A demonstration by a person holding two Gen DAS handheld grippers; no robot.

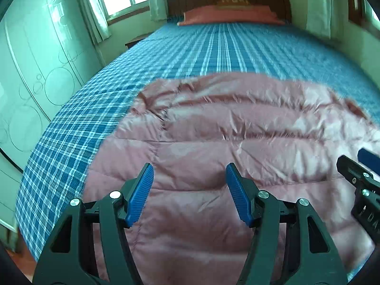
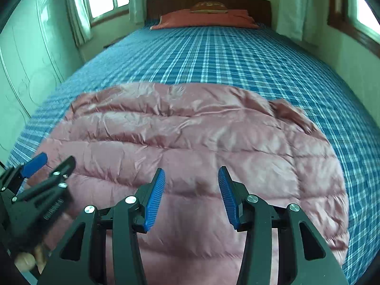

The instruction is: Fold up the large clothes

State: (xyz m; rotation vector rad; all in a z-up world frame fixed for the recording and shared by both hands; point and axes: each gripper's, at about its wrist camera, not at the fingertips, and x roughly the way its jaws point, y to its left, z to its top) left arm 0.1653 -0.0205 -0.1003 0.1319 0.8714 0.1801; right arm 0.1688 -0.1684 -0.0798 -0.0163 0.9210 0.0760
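Left gripper [image 1: 190, 171], black frame, ribbed blue pads: fingers spread wide, nothing between them, poised above the garment. Right gripper [image 2: 192, 174], same make: fingers likewise parted and empty; the left gripper shows blurred at its left. Pink quilted puffer jacket [image 1: 225, 137], shiny fabric: spread flat on the near part of the bed. Blue plaid bedsheet [image 2: 213, 57]: covers the bed. Red pillow [image 2: 204, 19]: against dark wooden headboard [image 2: 256, 4]. Pale green wardrobe [image 1: 30, 71]: left of the bed.

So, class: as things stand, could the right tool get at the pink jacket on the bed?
Probably yes. The right tool is open, with the pink jacket lying directly ahead on the bed; nothing sits between them, and the left tool is off to the side.
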